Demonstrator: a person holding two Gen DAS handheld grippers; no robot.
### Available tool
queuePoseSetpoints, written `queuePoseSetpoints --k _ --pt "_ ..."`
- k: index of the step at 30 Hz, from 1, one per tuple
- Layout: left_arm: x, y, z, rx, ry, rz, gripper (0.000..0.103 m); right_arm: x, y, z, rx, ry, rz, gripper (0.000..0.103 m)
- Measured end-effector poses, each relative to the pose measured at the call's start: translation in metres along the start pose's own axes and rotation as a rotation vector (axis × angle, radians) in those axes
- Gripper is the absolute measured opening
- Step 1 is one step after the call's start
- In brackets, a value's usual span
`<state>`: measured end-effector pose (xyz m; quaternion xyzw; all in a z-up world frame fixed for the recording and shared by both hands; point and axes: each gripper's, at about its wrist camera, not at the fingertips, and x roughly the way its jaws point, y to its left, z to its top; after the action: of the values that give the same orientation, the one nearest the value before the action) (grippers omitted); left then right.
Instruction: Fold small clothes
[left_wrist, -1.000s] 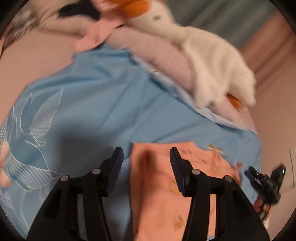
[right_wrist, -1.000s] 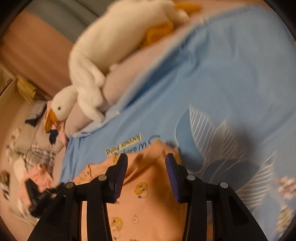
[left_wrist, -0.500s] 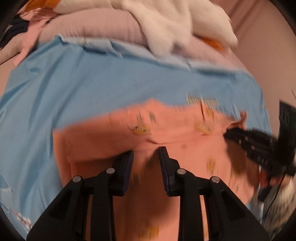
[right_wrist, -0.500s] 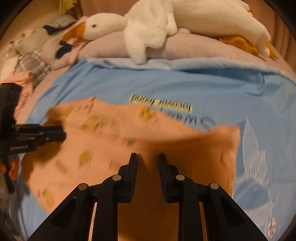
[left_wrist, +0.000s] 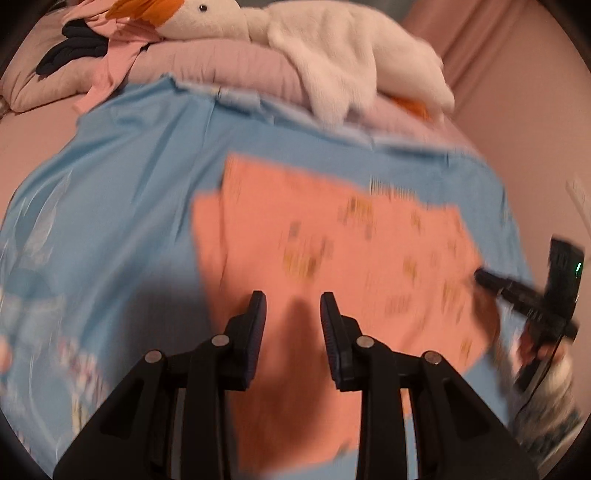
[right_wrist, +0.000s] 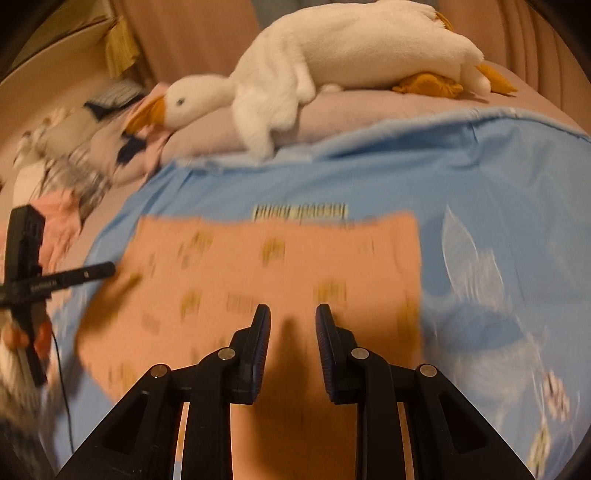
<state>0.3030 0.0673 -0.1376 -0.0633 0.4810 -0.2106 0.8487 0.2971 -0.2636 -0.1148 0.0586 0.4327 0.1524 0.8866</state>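
The left claw (left_wrist: 293, 304) stands narrowly parted over the near edge of the thin salmon-orange printed cotton garment (left_wrist: 332, 258), which lies spread on the light blue bedsheet (left_wrist: 129, 184). The right claw (right_wrist: 291, 317) is likewise narrowly parted over the cloth; through the blur, neither seems to pinch it. Light, limp and unbreakable, it should be gripped at corners or hems.

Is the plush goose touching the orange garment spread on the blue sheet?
Apart. The right wrist view shows a strip of bare blue sheet between the plush goose and the far edge of the orange garment.
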Motion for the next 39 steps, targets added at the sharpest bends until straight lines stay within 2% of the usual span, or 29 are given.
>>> queuePoseSetpoints --k 4,7,10,12,14,15,19,21,23,26,30,35,39 --pt "-0.004 -0.003 -0.049 0.061 0.044 0.016 0.029 -0.010 0.000 -0.035 -0.038 0.057 -0.059 0.025" --pt "-0.012 0.000 -0.068 0.039 0.035 0.000 0.029 -0.009 -0.004 -0.057 -0.051 0.124 -0.122 0.025" --pt "-0.026 0.009 -0.076 -0.045 0.028 -0.038 0.029 -0.018 -0.002 -0.063 -0.053 0.112 -0.130 0.025" --pt "-0.037 0.014 -0.080 -0.086 0.018 -0.053 0.038 -0.024 -0.005 -0.063 0.001 0.121 -0.100 0.029" --pt "-0.047 0.021 -0.082 -0.126 -0.008 -0.044 0.071 -0.034 -0.009 -0.065 0.055 0.123 -0.055 0.038" --pt "-0.054 0.026 -0.087 -0.162 -0.030 -0.059 0.072 -0.040 -0.015 -0.067 0.096 0.109 -0.020 0.044" --pt "-0.050 0.036 -0.080 -0.246 -0.035 -0.096 0.072 -0.053 -0.044 -0.076 0.276 0.049 0.064 0.046" --pt "-0.042 0.036 -0.072 -0.287 -0.026 -0.158 0.072 -0.052 -0.053 -0.079 0.355 0.028 0.104 0.047" --pt "-0.033 0.035 -0.066 -0.318 -0.021 -0.190 0.072 -0.055 -0.051 -0.081 0.379 -0.001 0.125 0.047" --pt "-0.017 0.038 -0.058 -0.381 -0.005 -0.231 0.072 -0.058 -0.039 -0.078 0.372 -0.060 0.160 0.047" --pt "-0.007 0.046 -0.042 -0.444 -0.022 -0.284 0.072 -0.055 -0.019 -0.068 0.324 -0.076 0.223 0.047" --pt "0.013 0.056 -0.015 -0.505 -0.011 -0.338 0.072 -0.026 0.013 -0.040 0.255 -0.039 0.286 0.047" --pt "0.025 0.055 0.007 -0.491 0.004 -0.329 0.072 0.013 0.042 -0.015 0.213 0.014 0.289 0.046"
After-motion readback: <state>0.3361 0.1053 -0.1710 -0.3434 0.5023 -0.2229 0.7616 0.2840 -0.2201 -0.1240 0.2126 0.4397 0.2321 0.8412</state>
